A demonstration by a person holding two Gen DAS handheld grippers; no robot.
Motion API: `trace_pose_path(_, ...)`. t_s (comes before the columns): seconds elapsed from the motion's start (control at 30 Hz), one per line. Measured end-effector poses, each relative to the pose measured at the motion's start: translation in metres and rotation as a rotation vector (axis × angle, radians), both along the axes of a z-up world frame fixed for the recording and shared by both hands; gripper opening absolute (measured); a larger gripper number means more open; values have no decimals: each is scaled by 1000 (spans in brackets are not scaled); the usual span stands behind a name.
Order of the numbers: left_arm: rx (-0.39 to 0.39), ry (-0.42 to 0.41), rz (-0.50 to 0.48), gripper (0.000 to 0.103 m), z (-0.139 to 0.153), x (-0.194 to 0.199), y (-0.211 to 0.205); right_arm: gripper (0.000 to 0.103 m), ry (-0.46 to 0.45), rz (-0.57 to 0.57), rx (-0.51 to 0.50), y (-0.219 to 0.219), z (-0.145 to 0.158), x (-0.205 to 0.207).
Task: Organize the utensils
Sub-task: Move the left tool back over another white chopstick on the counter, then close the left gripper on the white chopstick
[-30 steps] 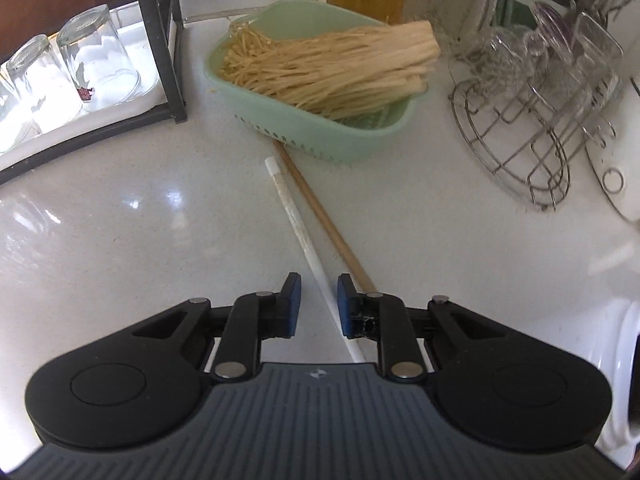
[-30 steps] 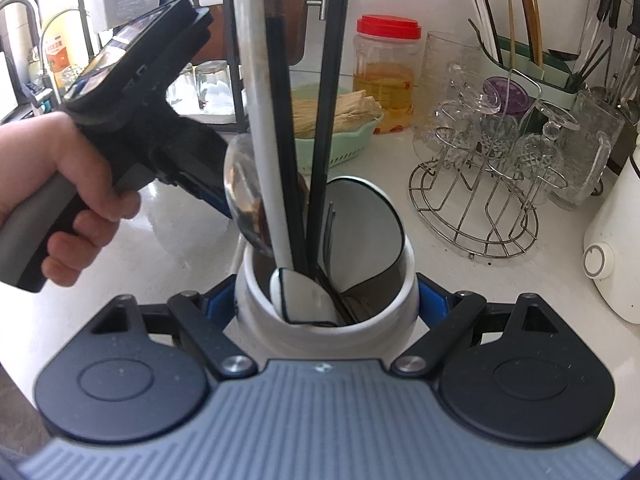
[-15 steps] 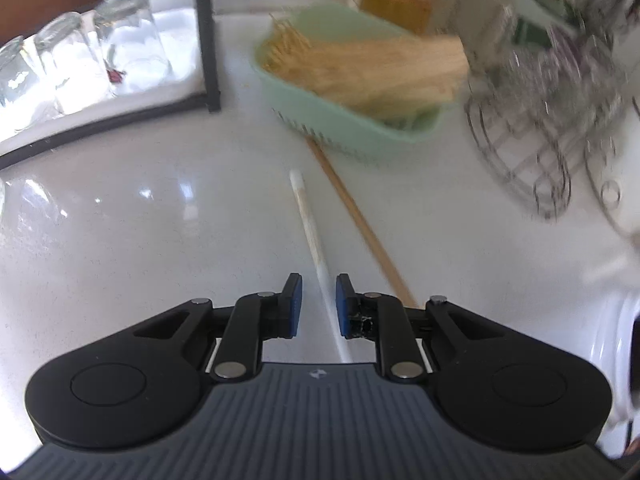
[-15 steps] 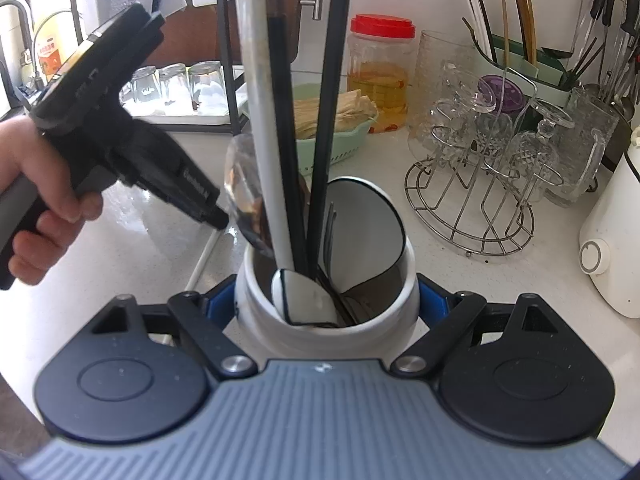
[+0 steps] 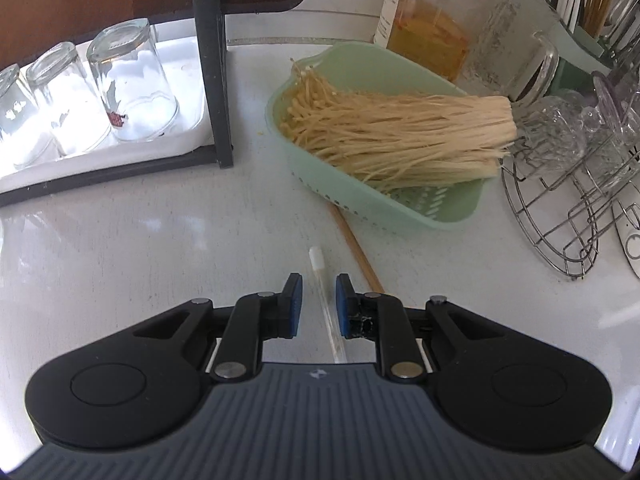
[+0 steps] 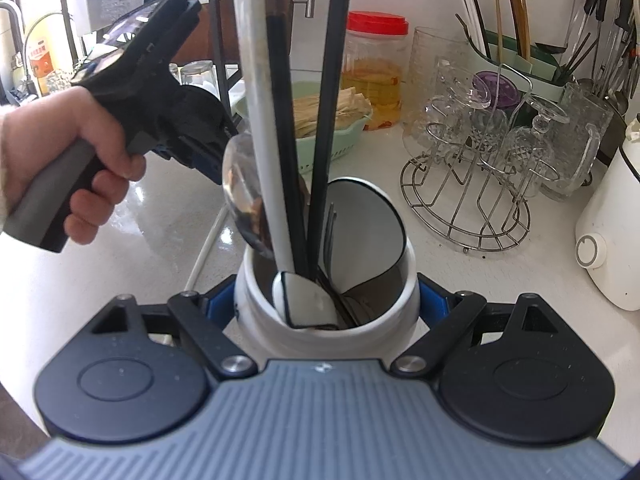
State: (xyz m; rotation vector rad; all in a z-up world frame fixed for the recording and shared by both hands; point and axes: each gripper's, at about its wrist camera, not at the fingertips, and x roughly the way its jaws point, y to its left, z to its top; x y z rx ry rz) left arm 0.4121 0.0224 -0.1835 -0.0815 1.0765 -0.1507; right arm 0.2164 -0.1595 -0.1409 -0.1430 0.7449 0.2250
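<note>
Two blue-padded fingers of the left gripper (image 5: pixel 317 300) stand slightly apart astride the thin white chopstick (image 5: pixel 325 304) lying on the pale counter (image 5: pixel 160 240), not visibly touching it; closing squarely on it, clear of the wooden chopstick (image 5: pixel 360 256) just beside, looks wise. Beyond, the right gripper (image 6: pixel 326 306) is clamped around the white ceramic utensil holder (image 6: pixel 384 320).

Glossy white table (image 5: pixel 120 248), light bouncing off it. Matt green plastic basket (image 5: pixel 452 216), perforated. Bare wooden chopstick (image 5: pixel 360 256) beside a smooth white one (image 5: pixel 320 276). Glazed white ceramic holder (image 6: pixel 404 284), shiny metal spoon (image 6: pixel 240 200), bright wire rack (image 6: pixel 464 200), clear glasses (image 5: pixel 132 80).
</note>
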Motion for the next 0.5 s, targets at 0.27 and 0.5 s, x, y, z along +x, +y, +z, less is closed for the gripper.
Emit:
trace_pose_path(0.27, 53, 2, -26, 21, -8, 13, -8, 91, -3, -8, 1, 0, 0, -1)
trace_pose_path(0.5, 126, 10, -106, 12, -9, 14, -25, 91, -4, -6, 2, 0, -1, -1)
